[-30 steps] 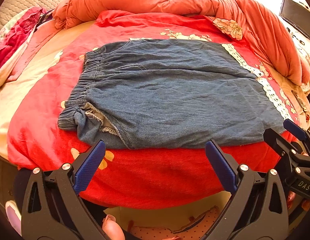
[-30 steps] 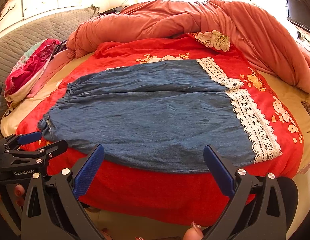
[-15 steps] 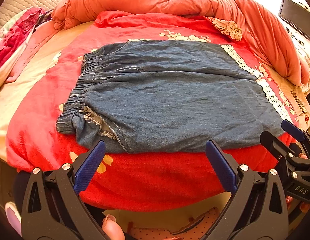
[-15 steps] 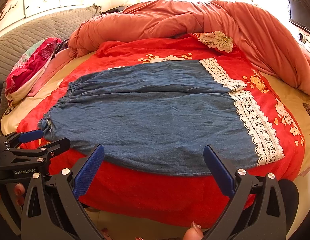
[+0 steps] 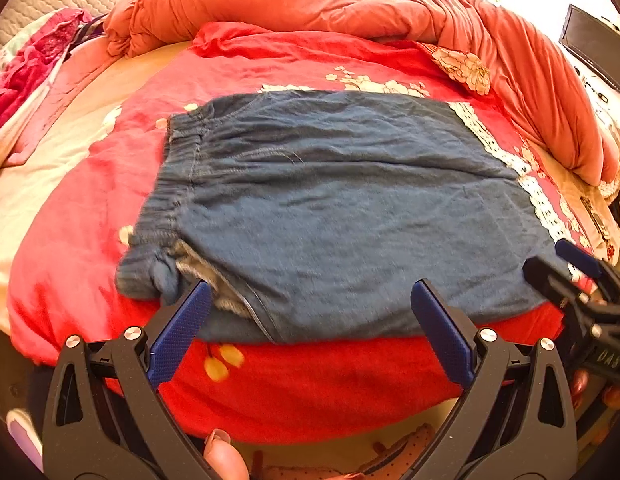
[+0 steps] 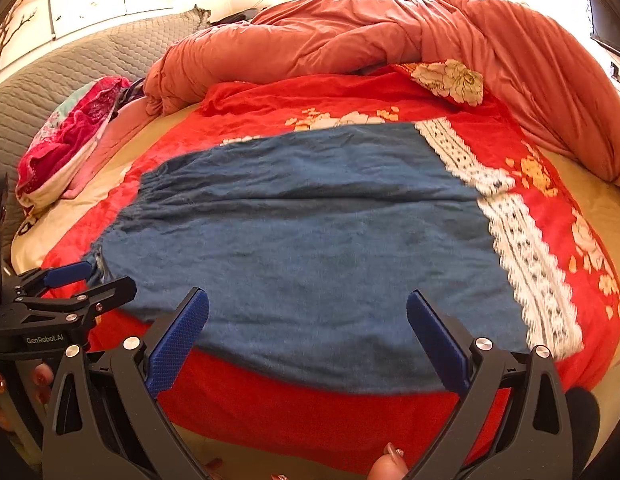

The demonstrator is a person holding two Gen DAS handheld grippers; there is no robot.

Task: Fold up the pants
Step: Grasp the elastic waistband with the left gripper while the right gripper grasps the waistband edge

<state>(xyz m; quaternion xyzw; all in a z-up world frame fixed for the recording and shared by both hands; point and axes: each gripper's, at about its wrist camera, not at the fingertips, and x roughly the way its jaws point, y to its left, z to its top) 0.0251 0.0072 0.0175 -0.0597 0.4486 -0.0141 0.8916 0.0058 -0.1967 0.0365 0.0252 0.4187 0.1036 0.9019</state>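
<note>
Both grippers are closing in on the near edge of the bed compared with a second ago; the blue denim pants with elastic waistband and white lace hems (image 5: 341, 216) are filling more of each view. They are lying flat across the red floral plush blanket (image 5: 310, 384), waistband toward the bed's left edge, lace hems toward its right, near side running along the front edge. This spread-out lay is likely giving each gripper one end of the near side to pick up for a lengthwise fold.

Left gripper (image 5: 310, 304) is hovering wide open, one blue pad just beside the bunched waistband corner, gripping nothing. Right gripper (image 6: 308, 312) is equally spread over the near hem-side cloth, empty; whether its pads are touching the denim I cannot tell.
</note>
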